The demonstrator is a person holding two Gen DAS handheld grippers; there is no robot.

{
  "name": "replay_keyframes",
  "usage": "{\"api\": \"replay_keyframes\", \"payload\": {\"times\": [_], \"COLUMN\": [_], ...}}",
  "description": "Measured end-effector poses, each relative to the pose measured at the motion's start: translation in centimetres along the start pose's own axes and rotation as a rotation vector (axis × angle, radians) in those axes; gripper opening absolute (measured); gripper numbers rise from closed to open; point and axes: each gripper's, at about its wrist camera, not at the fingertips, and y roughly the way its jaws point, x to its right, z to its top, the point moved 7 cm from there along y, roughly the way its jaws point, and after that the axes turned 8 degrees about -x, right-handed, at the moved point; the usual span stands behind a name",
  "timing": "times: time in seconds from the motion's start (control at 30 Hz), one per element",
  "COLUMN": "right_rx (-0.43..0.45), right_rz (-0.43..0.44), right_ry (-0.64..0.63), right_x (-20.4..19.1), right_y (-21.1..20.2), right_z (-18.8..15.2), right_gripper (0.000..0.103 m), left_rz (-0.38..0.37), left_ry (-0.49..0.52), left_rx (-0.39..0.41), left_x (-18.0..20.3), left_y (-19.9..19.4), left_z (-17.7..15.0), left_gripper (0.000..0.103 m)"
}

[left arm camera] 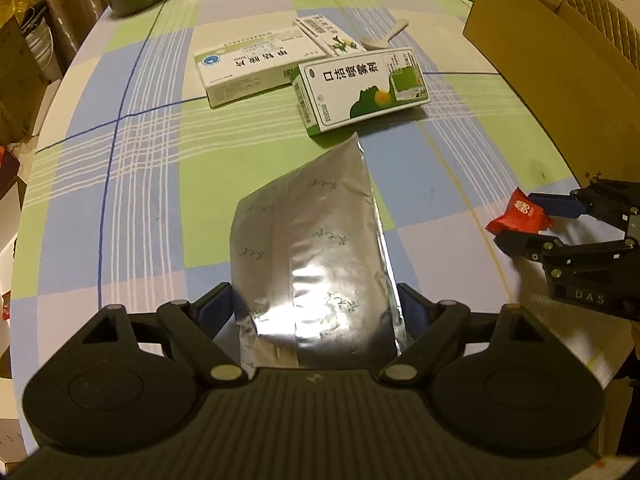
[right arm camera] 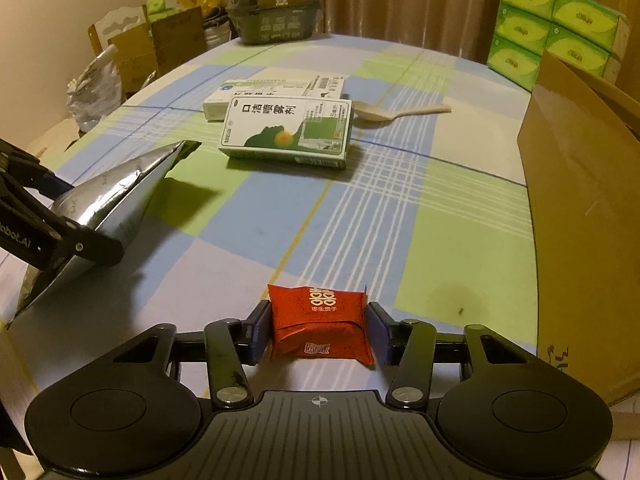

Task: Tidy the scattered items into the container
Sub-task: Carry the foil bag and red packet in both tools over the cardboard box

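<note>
Silver foil catches the light in the left gripper (left arm camera: 316, 312), whose jaws are clamped on the lower part of a foil pouch (left arm camera: 312, 248); the pouch juts forward from between the fingers, and its far tip appears to hang clear of the checked cloth on the counter (left arm camera: 132, 168). The right gripper (right arm camera: 318, 330) is clenched on a small red packet (right arm camera: 320, 322), held square between its blue pads, just above the near edge of the counter. So two of the scattered things are already picked up, but neither is in the container yet: the cardboard box (right arm camera: 580, 216) stands along the right edge of the counter, well apart from the left gripper and nearer the right one, and its inside is hidden from both views, so I cannot tell what it already holds. Still lying loose toward the middle and far side of the counter are a green-and-white medicine box (right arm camera: 288, 130), a longer white box (left arm camera: 248, 68) partly under it, a third small box (left arm camera: 324, 34) behind them, and a pale spoon (right arm camera: 394, 113) just beside them toward the cardboard box. By my reckoning the task is in its early part, with both carried items to be dropped in and four more to fetch.
</note>
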Motion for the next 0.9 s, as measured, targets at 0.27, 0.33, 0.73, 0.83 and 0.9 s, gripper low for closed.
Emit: {"api": "replay_keyframes", "payload": {"times": [0.27, 0.33, 0.73, 0.83, 0.9], "right_rx": [0.000, 0.003, 0.042, 0.052, 0.060], "right_rz": [0.013, 0.014, 0.006, 0.001, -0.003], "right_ry": [0.016, 0.017, 0.021, 0.026, 0.030], "right_x": [-0.1, -0.2, -0.7, -0.6, -0.5], "right_y": [-0.4, -0.7, -2.8, -3.5, -4.1], "right_z": [-0.3, -0.4, -0.2, -0.3, -0.4], "right_gripper": [0.043, 0.042, 0.042, 0.042, 0.042], "left_rz": [-0.023, -0.026, -0.035, -0.035, -0.036], "left_ry": [-0.008, -0.007, 0.004, 0.008, 0.012], "left_rx": [0.013, 0.016, 0.041, 0.054, 0.062], "left_x": [0.1, 0.3, 1.6, 2.2, 2.6], "left_y": [-0.5, -0.6, -2.3, -2.9, -3.3], "left_z": [-0.3, -0.6, -1.5, -1.3, -1.3], "left_gripper": [0.061, 0.060, 0.059, 0.059, 0.059]}}
